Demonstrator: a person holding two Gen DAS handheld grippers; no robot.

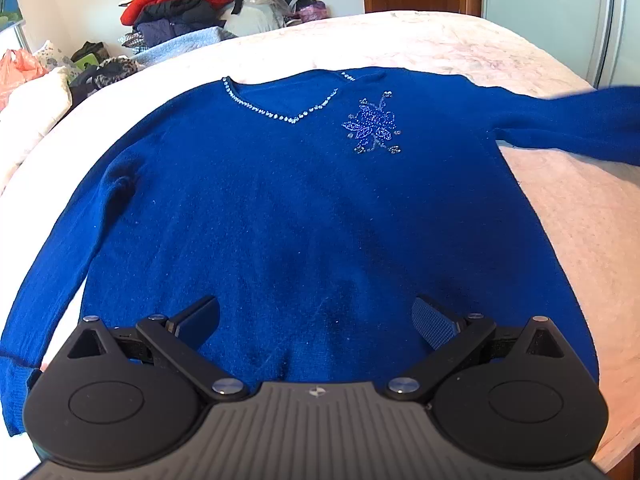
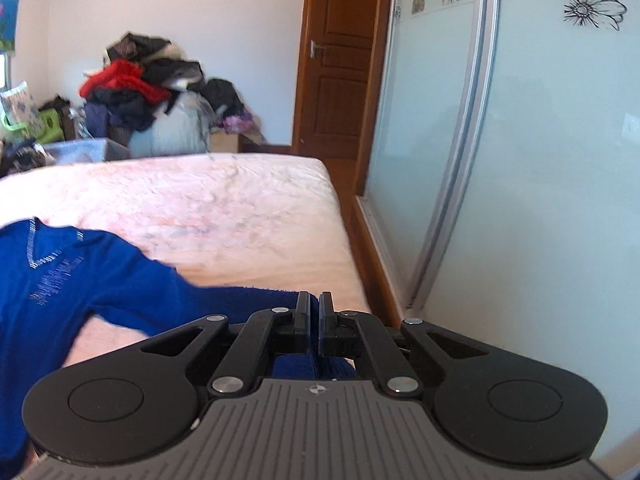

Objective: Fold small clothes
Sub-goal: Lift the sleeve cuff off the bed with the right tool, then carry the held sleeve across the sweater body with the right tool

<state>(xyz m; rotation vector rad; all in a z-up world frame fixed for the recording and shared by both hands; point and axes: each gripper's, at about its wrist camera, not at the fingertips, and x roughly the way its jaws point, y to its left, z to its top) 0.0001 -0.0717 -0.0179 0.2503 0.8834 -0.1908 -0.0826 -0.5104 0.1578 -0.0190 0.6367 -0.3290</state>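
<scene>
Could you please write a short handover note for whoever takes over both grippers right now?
Left gripper: open, above the lower hem of the blue sweater, gripping nothing.
Right gripper: shut on the sweater's sleeve, near the bed's edge.
The sweater lies front up, mostly flat on the pink bed cover; the other sleeve lies beside the body.
Done: spread out, one sleeve gripped.
Left: no fold visible yet; fold sleeves in, then body.

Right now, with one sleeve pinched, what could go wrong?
The right claw is shut on the sleeve of the blue sweater near the bed's edge; pulling outward may drag the sweater off.
The left claw is open, pinning nothing, so the body may shift and wrinkle.
</scene>
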